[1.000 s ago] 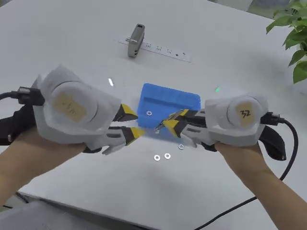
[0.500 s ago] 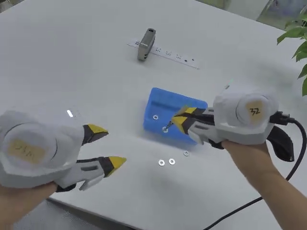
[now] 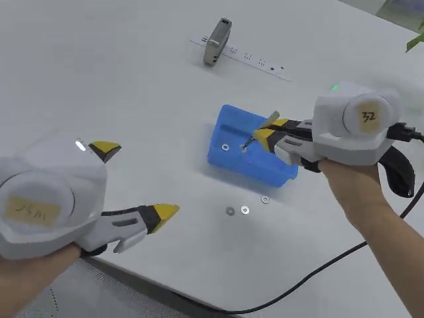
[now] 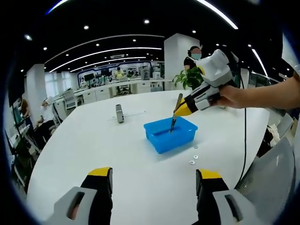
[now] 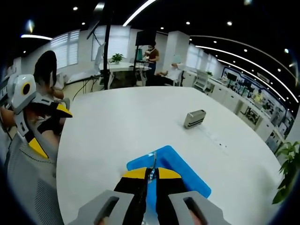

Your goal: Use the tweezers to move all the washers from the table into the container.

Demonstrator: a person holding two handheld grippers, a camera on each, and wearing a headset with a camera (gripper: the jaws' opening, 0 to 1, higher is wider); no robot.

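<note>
My right gripper (image 3: 271, 130) is shut on metal tweezers (image 3: 255, 138), whose tips hang over the blue container (image 3: 252, 169). One washer (image 3: 226, 147) lies inside the container. Whether the tweezer tips hold a washer, I cannot tell. Three washers (image 3: 245, 211) rest on the white table just in front of the container. My left gripper (image 3: 136, 180) is open and holds nothing, low at the table's near left. The left gripper view has the tweezers (image 4: 176, 110) dipping into the container (image 4: 168, 140). In the right gripper view the tweezers (image 5: 152, 164) run between shut jaws above the container (image 5: 185, 168).
A white power strip (image 3: 255, 59) with a grey adapter (image 3: 215, 41) plugged in lies at the far side of the table. A black cable (image 3: 298, 278) trails from the right gripper over the near table edge. A person and office desks stand in the background.
My left gripper has drawn back from the container to the near left, with its jaws spread. The right gripper has carried the tweezers from the container's front edge to above its inside.
</note>
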